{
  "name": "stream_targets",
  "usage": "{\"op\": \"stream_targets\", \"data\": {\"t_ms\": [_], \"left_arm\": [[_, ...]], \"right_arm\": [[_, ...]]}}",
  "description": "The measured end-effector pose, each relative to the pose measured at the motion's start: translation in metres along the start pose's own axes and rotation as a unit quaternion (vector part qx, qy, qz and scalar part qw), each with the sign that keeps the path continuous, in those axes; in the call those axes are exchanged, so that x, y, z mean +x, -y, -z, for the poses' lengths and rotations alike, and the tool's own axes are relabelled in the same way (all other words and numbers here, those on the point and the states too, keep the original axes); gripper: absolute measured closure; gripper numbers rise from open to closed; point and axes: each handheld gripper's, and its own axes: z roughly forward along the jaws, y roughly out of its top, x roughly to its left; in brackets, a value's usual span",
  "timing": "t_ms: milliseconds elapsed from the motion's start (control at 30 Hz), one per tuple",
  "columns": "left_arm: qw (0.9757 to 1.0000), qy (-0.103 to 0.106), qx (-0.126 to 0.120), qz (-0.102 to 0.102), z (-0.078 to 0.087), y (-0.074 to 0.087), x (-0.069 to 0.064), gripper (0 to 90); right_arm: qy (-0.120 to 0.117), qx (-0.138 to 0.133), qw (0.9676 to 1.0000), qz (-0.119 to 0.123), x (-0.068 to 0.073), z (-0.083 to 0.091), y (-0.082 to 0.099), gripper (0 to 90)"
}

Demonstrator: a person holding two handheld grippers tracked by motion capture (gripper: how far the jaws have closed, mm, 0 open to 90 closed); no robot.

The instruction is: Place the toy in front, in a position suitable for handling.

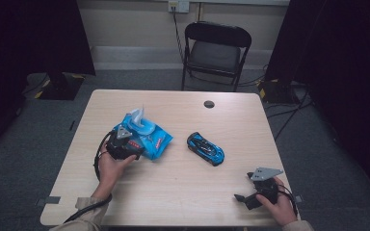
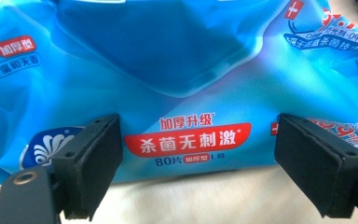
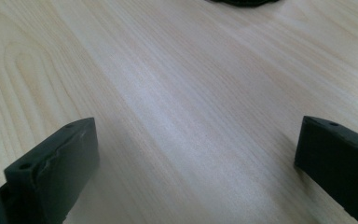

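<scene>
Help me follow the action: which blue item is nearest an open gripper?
The blue wet-wipes pack, right before the left gripper; the blue toy car lies apart.

A blue toy car (image 1: 205,148) lies on the pale wooden counter (image 1: 183,192), roughly at its middle and angled across the grain. Beyond the car, near the counter's far edge, sits a small dark round disc (image 1: 209,104). Behind that edge stands a black folding chair (image 1: 215,53) on grey carpet.

black fingers (image 2: 93,168), screw holes; grey three-cornered plate (image 1: 266,173); beige sleeves (image 1: 89,211).
</scene>
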Motion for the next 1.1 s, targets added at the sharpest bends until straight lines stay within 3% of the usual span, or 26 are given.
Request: {"op": "stream_targets", "data": {"t_ms": [300, 333, 400, 567, 600, 733, 933, 1100], "left_arm": [[1.0, 0.007, 0.007, -0.001, -0.012, -0.012, 0.009, 15.5], [0.9998, 0.012, 0.013, -0.006, -0.009, -0.008, 0.009, 16.3], [0.9997, 0.022, 0.014, 0.002, -0.006, 0.0, 0.007, 16.3], [0.9982, 0.051, 0.028, -0.017, 0.007, 0.018, -0.001, 15.6], [0.9968, 0.068, 0.037, -0.02, 0.014, 0.027, -0.008, 16.5], [0.9941, 0.088, 0.048, -0.04, 0.025, 0.043, -0.018, 15.8], [0.9899, 0.119, 0.047, -0.061, 0.051, 0.065, -0.033, 14.7], [0.9882, 0.13, 0.038, -0.072, 0.055, 0.072, -0.035, 7.7]], "right_arm": [[0.0, 0.0, 1.0, 0.0, 0.0, 0.0, 0.0, 0.0], [0.0, 0.0, 1.0, 0.0, 0.0, 0.0, 0.0, 0.0], [0.0, 0.0, 1.0, 0.0, 0.0, 0.0, 0.0, 0.0], [0.0, -0.001, 1.0, -0.001, 0.0, 0.0, 0.0, 0.0], [0.0, 0.0, 1.0, 0.0, 0.0, 0.0, 0.0, 0.0], [0.0, 0.0, 1.0, 0.0, 0.0, 0.0, 0.0, 0.0], [0.001, -0.001, 1.0, -0.004, 0.0, 0.0, 0.0, 0.0], [0.004, -0.001, 1.0, -0.006, 0.0, -0.001, -0.001, 0.0]]}}
